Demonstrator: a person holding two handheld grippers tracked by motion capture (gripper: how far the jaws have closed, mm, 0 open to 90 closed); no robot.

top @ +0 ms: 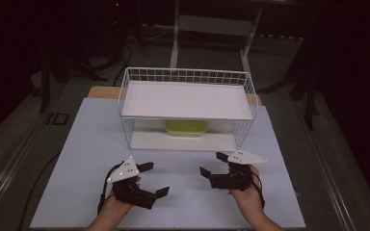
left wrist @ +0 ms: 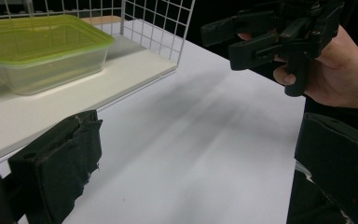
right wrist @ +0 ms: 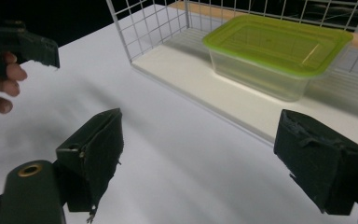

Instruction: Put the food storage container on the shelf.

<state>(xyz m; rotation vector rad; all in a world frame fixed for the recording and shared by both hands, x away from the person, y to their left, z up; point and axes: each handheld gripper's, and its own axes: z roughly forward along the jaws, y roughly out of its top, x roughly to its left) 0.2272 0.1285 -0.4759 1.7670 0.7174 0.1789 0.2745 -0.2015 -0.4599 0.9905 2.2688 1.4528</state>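
White tabletop (top: 91, 159) holds a wire rack (top: 188, 77); dark room.

The tabletop (top: 91, 144) is looked down on from above its near edge in the high view, facing forward to the wire rack (top: 188, 77) at the far edge. Each gripper view is taken low and close above the tabletop, aimed at the rack's lower shelf. The green-lidded container (left wrist: 42, 46) is shared by all three views.
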